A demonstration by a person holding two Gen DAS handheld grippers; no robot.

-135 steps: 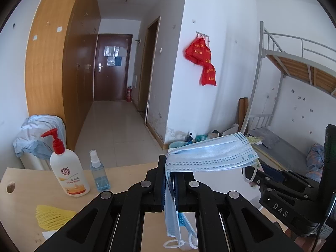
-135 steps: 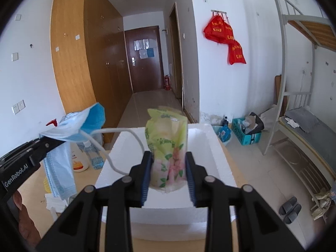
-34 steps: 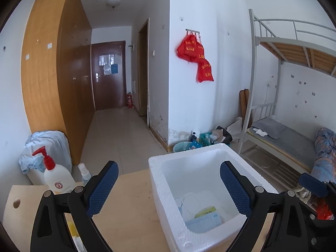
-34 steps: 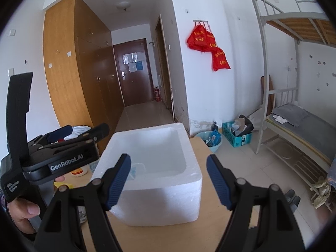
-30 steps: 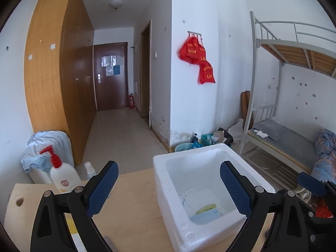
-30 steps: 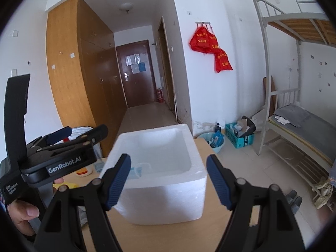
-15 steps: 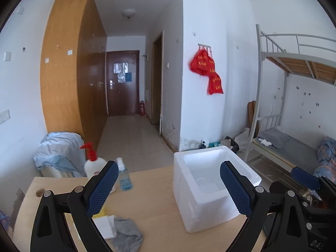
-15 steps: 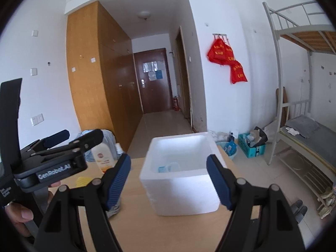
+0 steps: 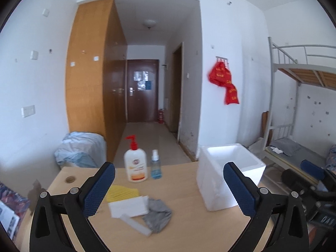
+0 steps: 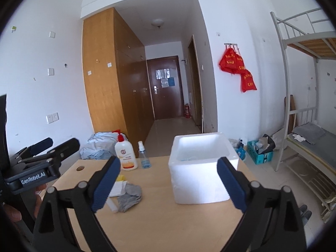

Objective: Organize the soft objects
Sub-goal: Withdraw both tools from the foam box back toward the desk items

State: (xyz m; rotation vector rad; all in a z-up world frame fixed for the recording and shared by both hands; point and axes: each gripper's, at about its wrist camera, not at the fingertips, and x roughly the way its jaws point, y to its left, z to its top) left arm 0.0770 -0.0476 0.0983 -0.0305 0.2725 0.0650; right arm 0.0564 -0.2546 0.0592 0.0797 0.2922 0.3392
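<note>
A: Rag [image 9: 157, 214] first. It lies crumpled on the desk [image 9: 189, 231], nearest my left claw [image 9: 168, 191], touching a white pack [image 9: 128, 206]. That claw stands wide with nothing between its pads.

B: And your right claw [image 10: 169, 185]?

A: Its jaws are opening, nothing between them either. Both are back from the desk, so I'd say I'm between picks.

B: What else is loose?

A: A white strip [image 9: 135, 224] at the rag's near edge, and behind the pack a yellow net [image 9: 120, 193]. So about four soft things are still out, I reckon. Further back stand the pump bottle [image 9: 135, 164] and spray [image 9: 155, 166]; I judge those aren't mine to sort.

B: And the box [image 10: 199, 168]?

A: On the desk's right side, well apart from the pile. From the right camera I can glimpse something pale blue inside; I can't tell what. So I'd call the job partly done, with the rag the likely next pick.
</note>
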